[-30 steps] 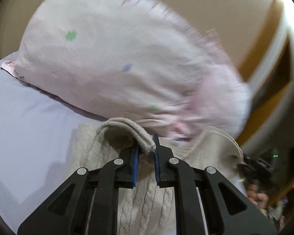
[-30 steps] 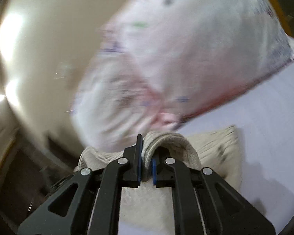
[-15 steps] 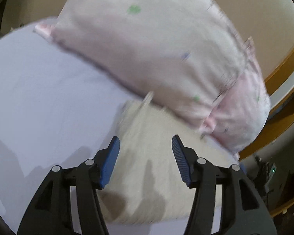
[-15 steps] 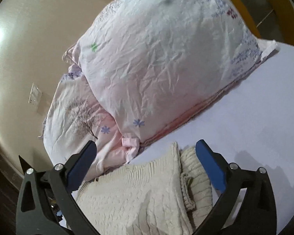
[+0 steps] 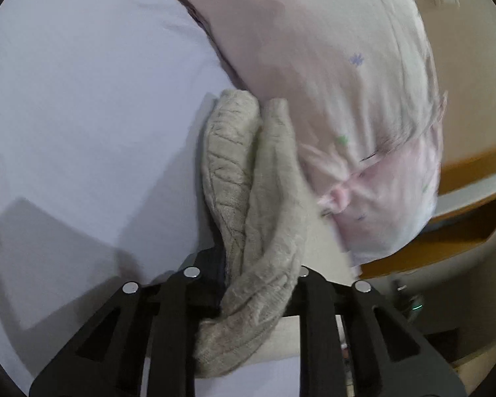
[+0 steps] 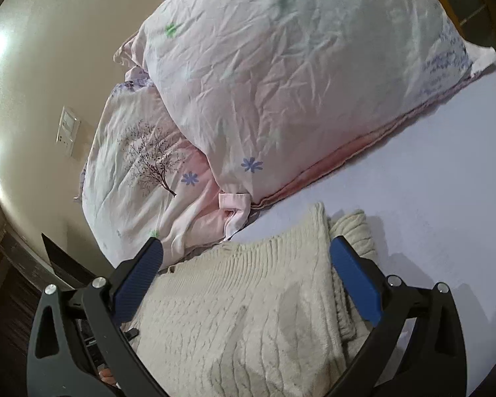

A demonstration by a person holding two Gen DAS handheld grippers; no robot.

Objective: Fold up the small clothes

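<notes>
A cream cable-knit sweater (image 6: 248, 314) lies folded on the lilac bed sheet (image 6: 446, 182), close to the pillows. In the left wrist view its folded edge (image 5: 248, 198) runs up between my fingers. My left gripper (image 5: 261, 284) is shut on that thick edge; the pads are hidden by the knit. My right gripper (image 6: 244, 264) is wide open and empty, its blue pads (image 6: 353, 278) on either side of the sweater's top, just above it.
Two pale pink patterned pillows (image 6: 297, 82) lie right behind the sweater, also in the left wrist view (image 5: 330, 82). A wooden bed frame (image 5: 463, 178) and cream wall with a switch plate (image 6: 67, 130) lie beyond. The sheet (image 5: 82, 115) spreads to the left.
Both grippers were shut on the sweater's edge, then opened and dropped it folded. Since then my left gripper has swung round and closed on the folded edge; my right stays open.
</notes>
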